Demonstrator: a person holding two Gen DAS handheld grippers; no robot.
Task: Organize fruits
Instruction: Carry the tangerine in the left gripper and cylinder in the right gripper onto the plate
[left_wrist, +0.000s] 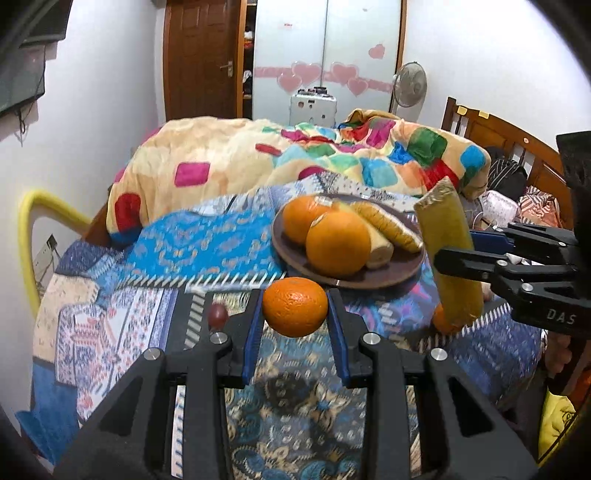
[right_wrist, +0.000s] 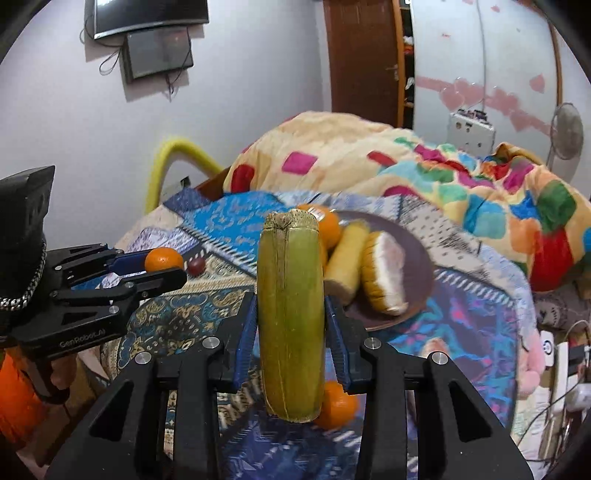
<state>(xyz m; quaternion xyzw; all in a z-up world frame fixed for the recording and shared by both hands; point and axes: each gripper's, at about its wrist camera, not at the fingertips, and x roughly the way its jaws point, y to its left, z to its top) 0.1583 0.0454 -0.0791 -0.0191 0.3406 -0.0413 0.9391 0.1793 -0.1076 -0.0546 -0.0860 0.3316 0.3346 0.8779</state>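
My left gripper (left_wrist: 294, 308) is shut on a small orange (left_wrist: 294, 307) and holds it above the patterned cloth, just in front of the brown plate (left_wrist: 402, 271); it also shows in the right wrist view (right_wrist: 153, 267). My right gripper (right_wrist: 290, 321) is shut on a yellow-green cut fruit piece (right_wrist: 290, 321), held upright to the right of the plate; it also shows in the left wrist view (left_wrist: 448, 254). The plate holds two large oranges (left_wrist: 338, 242) and two pale cut fruit pieces (right_wrist: 384, 275). Another small orange (right_wrist: 338, 406) lies on the cloth under the right gripper.
A small dark red fruit (left_wrist: 217, 314) lies on the cloth left of the left gripper. A colourful bunched blanket (left_wrist: 280, 155) lies behind the plate. A wooden headboard (left_wrist: 517, 147) stands at the right. The cloth (left_wrist: 110, 314) drops off at the left.
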